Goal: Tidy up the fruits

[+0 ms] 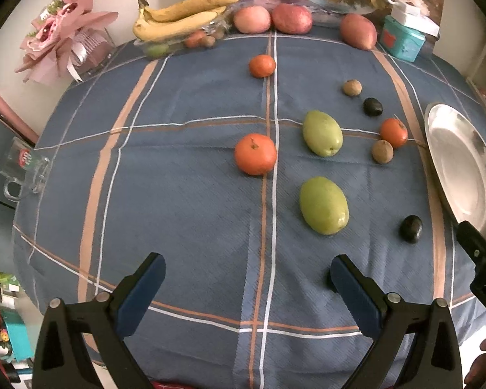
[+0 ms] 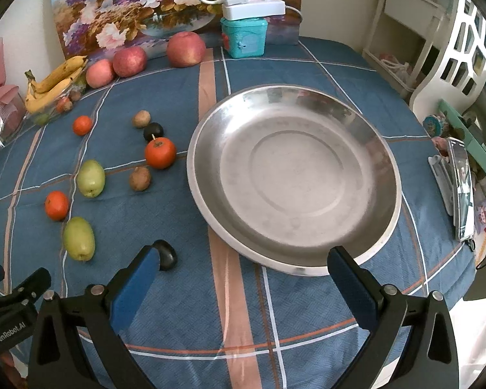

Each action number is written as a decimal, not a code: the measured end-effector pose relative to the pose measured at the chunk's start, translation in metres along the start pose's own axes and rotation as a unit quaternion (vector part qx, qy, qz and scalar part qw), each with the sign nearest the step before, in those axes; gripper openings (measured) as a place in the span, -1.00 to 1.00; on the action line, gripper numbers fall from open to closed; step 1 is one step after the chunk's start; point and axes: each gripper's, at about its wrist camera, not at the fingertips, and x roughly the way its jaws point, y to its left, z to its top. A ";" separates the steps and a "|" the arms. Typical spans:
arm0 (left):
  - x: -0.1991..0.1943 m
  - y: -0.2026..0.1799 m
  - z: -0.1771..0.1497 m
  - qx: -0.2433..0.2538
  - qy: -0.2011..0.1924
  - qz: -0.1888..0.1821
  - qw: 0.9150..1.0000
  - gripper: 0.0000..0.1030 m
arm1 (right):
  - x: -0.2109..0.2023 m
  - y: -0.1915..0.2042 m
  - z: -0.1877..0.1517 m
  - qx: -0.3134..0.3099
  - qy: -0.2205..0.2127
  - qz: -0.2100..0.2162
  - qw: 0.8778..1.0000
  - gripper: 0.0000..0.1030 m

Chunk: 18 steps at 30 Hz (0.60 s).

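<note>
- The left gripper (image 1: 248, 287) hangs above the near edge of the table (image 1: 178, 214), jaws spread wide, nothing between them.
- The right gripper (image 2: 241, 267) hovers over the table's near edge too, jaws parted and empty, its right finger in front of the metal plate's (image 2: 385, 175) near rim.
- The plate sits toward the table's right side, bare inside.
- Loose fruit lies left of the plate: two green fruits (image 1: 323, 205), three oranges (image 1: 255, 154), two brown fruits (image 1: 382, 151) and two dark fruits (image 1: 411, 228).
- One dark fruit (image 2: 166, 254) lies just beside the right gripper's left finger.
- Bananas (image 1: 181, 16) and apples (image 1: 291, 18) line the far edge.
</note>
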 end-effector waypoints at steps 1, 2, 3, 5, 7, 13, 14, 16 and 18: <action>0.001 0.000 0.000 -0.001 0.002 -0.002 1.000 1.00 | 0.000 0.001 0.000 -0.001 0.001 0.001 1.000 1.00; 0.002 -0.001 0.000 -0.001 0.004 -0.003 1.000 1.00 | 0.001 0.001 0.000 -0.002 0.001 0.001 1.000 1.00; 0.003 -0.001 0.000 -0.002 0.007 -0.007 1.000 1.00 | 0.001 0.002 0.000 -0.003 0.002 0.002 1.000 1.00; 0.005 -0.003 0.001 -0.003 0.012 -0.012 1.000 1.00 | 0.002 0.004 -0.001 -0.006 0.004 0.008 1.000 1.00; 0.007 -0.006 0.001 0.004 0.015 -0.017 1.000 1.00 | 0.003 0.008 0.000 -0.013 0.004 0.022 1.000 1.00; 0.005 -0.011 0.004 0.006 -0.002 -0.044 0.999 1.00 | -0.004 0.008 0.006 0.012 -0.028 0.071 0.997 1.00; 0.005 -0.012 0.004 0.007 -0.002 -0.050 0.999 1.00 | -0.004 0.008 0.008 0.015 -0.031 0.074 0.997 1.00; 0.008 -0.013 0.004 0.005 0.004 -0.074 0.997 1.00 | -0.003 0.010 0.010 0.015 -0.031 0.076 0.997 1.00; 0.011 -0.014 0.004 0.000 0.014 -0.094 0.995 1.00 | -0.001 0.012 0.011 0.015 -0.028 0.084 0.996 1.00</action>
